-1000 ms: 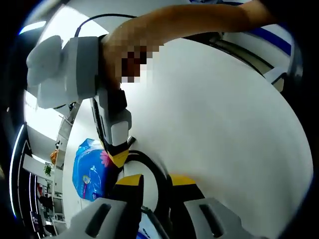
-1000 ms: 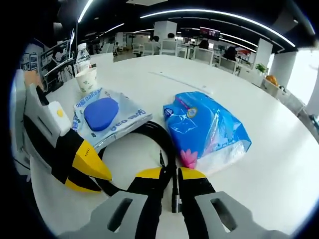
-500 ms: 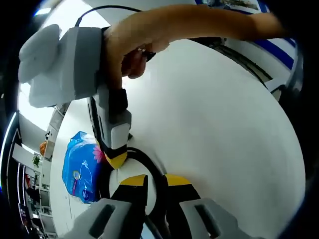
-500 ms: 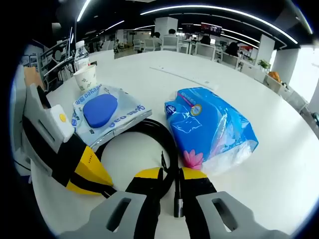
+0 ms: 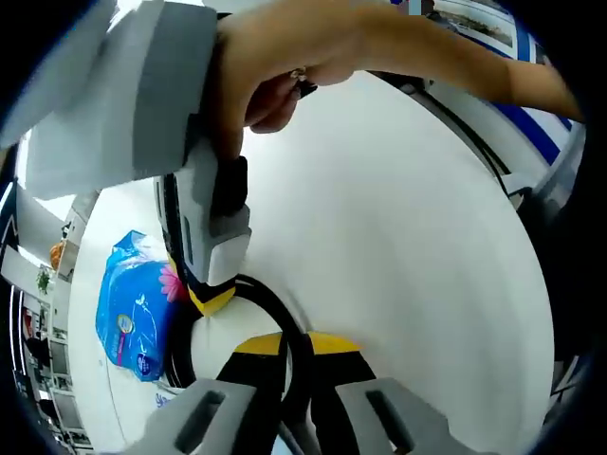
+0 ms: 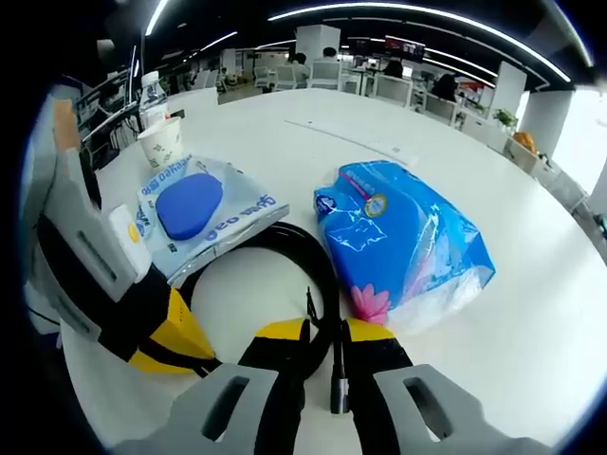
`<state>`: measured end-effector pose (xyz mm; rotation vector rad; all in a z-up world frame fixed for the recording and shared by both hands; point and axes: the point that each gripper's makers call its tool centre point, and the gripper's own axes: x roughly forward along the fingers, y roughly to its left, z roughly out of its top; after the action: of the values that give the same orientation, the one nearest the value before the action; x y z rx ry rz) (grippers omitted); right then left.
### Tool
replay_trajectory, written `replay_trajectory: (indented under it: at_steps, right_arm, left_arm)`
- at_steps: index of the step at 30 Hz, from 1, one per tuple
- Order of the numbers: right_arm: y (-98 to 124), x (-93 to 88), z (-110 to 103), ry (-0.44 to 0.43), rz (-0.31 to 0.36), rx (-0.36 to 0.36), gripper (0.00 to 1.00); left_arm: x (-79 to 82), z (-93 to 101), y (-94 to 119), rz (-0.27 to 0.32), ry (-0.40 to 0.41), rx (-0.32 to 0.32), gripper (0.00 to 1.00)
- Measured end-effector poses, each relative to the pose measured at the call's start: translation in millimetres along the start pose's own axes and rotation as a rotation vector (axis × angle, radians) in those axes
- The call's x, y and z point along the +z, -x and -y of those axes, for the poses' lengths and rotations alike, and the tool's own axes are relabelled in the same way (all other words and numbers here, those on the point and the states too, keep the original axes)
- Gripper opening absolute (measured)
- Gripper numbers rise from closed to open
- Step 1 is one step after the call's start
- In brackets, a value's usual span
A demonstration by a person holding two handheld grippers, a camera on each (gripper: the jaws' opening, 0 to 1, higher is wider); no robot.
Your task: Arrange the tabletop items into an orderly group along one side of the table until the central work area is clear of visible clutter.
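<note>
We see a white tabletop (image 6: pixel 531 313), an open office with desks (image 6: pixel 398 100) behind, and ceiling light strips (image 6: pixel 417 19).

white table (image 6: pixel 285 123), black cable (image 6: pixel 285 248), blue packs (image 6: pixel 403 242), cup (image 6: pixel 163 147)

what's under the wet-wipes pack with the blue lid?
The black cable loop runs under the near edge of the wet-wipes pack; the white table lies around it. Anything else beneath is covered.

grey tools (image 6: pixel 323 355) w/ yellow-black tips; bare arm (image 5: pixel 446 43).
</note>
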<state>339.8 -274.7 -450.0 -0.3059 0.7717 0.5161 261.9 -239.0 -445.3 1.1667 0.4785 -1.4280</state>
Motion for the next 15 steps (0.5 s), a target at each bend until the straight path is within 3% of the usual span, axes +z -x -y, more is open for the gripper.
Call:
replay_trajectory:
  at_steps: [4, 9, 10, 15]
  right_arm:
    - [-3.7, 2.0, 4.7, -0.060, -0.014, 0.000, 0.12]
    - [-4.7, 3.7, 6.2, -0.039, -0.013, -0.006, 0.10]
    - [-5.8, 5.7, 5.9, -0.007, 0.015, -0.012, 0.10]
    - [-5.7, 6.6, 7.4, -0.014, 0.027, -0.010, 0.10]
  left_arm:
    - [-0.2, -0.5, -0.2, 0.009, 0.023, -0.017, 0.06]
    - [0.3, -0.1, -1.1, 0.016, 0.037, -0.012, 0.05]
    - [1.2, -0.2, -1.8, 0.012, 0.016, 0.007, 0.05]
    - [1.3, -0.4, -2.1, -0.006, -0.032, 0.004, 0.05]
